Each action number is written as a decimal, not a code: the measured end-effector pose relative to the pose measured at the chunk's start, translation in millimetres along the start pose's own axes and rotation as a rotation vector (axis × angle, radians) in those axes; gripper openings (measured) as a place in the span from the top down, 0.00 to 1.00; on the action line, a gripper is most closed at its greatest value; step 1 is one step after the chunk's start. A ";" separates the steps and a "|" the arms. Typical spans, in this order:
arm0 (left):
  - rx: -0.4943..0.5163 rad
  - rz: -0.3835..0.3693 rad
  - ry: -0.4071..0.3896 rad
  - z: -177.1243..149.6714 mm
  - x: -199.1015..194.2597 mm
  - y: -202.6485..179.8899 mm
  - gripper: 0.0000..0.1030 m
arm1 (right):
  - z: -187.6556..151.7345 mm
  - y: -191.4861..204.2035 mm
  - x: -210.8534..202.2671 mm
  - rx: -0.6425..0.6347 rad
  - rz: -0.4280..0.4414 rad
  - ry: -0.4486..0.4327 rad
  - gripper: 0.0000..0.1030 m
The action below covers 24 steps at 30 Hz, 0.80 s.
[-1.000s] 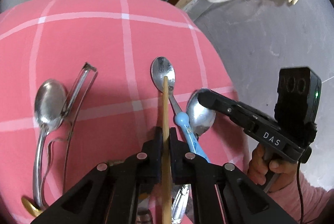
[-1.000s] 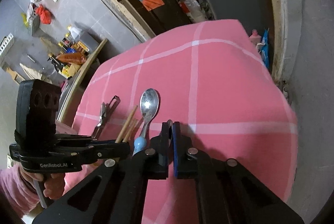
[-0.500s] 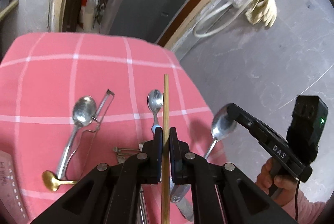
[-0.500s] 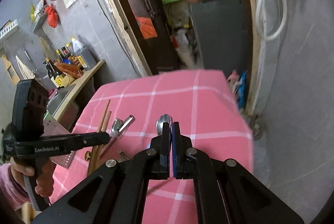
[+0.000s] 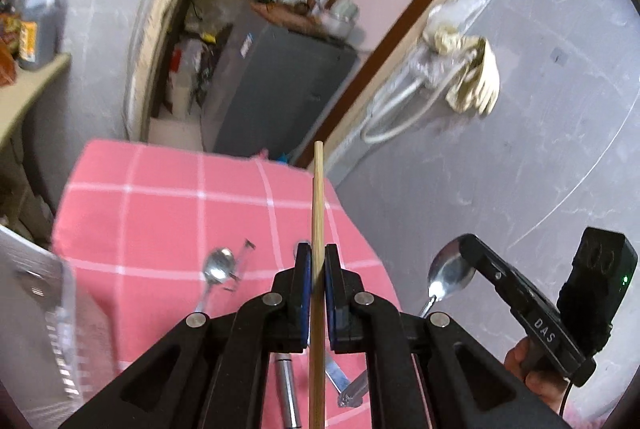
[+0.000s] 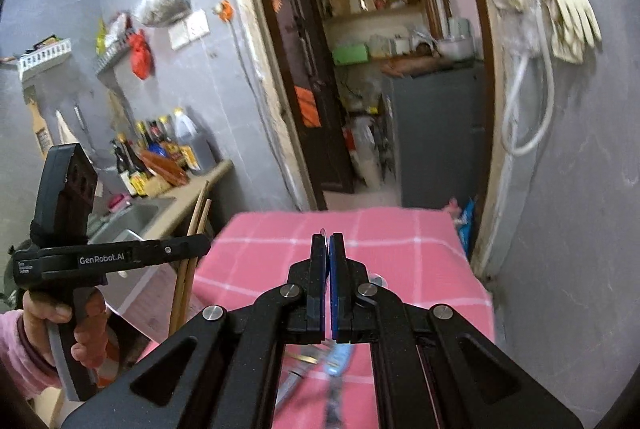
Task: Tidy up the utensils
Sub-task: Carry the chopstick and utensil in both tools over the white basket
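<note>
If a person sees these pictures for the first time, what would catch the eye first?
Probably the wooden chopsticks, standing straight up the middle of the left wrist view, clamped in the left gripper. Next, the shiny spoon held by the right gripper at the right, off the edge of the pink checked tablecloth.

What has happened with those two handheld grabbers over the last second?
Both rose from the pink cloth, which now looks smaller and farther below. The left gripper carried its chopsticks up, and the right gripper lifted its spoon off the cloth. Both jaws stayed clamped, and the other cutlery stayed lying on the cloth.
</note>
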<state>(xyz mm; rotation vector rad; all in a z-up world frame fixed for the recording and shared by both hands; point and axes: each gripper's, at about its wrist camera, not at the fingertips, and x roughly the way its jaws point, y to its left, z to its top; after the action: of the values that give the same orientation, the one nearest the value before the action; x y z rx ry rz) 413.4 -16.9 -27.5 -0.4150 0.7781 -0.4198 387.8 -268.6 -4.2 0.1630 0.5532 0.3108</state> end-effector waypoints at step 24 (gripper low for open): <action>-0.026 0.274 -0.402 62.3 -160.4 99.0 0.94 | 24.8 189.5 32.1 -0.180 0.142 -0.126 0.98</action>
<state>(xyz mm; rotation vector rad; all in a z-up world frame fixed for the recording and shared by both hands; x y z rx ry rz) 377.4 159.7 55.7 -0.3940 0.4392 -0.0641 380.4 -81.4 45.3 0.0476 0.3873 0.4830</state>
